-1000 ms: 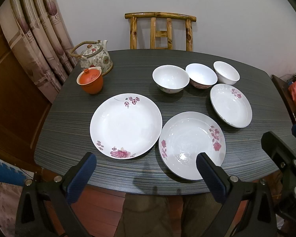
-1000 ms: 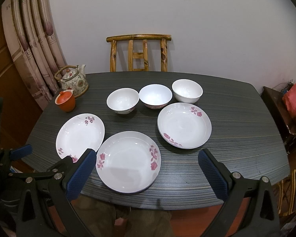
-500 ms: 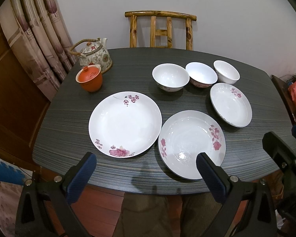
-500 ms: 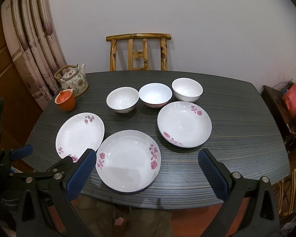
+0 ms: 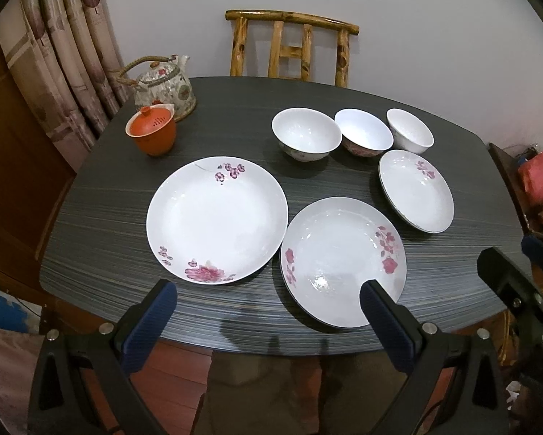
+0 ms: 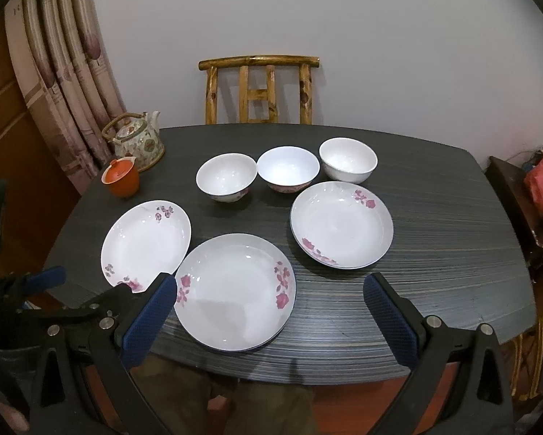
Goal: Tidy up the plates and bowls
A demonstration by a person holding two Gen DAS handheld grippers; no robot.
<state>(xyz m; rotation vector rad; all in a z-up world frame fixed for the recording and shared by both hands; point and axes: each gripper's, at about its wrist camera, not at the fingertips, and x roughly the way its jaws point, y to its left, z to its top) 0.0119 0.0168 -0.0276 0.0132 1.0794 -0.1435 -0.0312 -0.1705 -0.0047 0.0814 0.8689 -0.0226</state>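
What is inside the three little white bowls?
Nothing. The left white bowl, middle white bowl and right white bowl all show bare white insides. Their near walls hide a little of each bottom.

light: dim indoor, overhead | glare: small highlights on middle plate [image 5: 344, 261] | shadows: soft under bowls | focus: sharp centre | edges: heavy fisheye bend, black vignette corners

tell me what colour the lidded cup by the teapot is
Orange-red, with a white inner rim: the cup shows best in the left wrist view.
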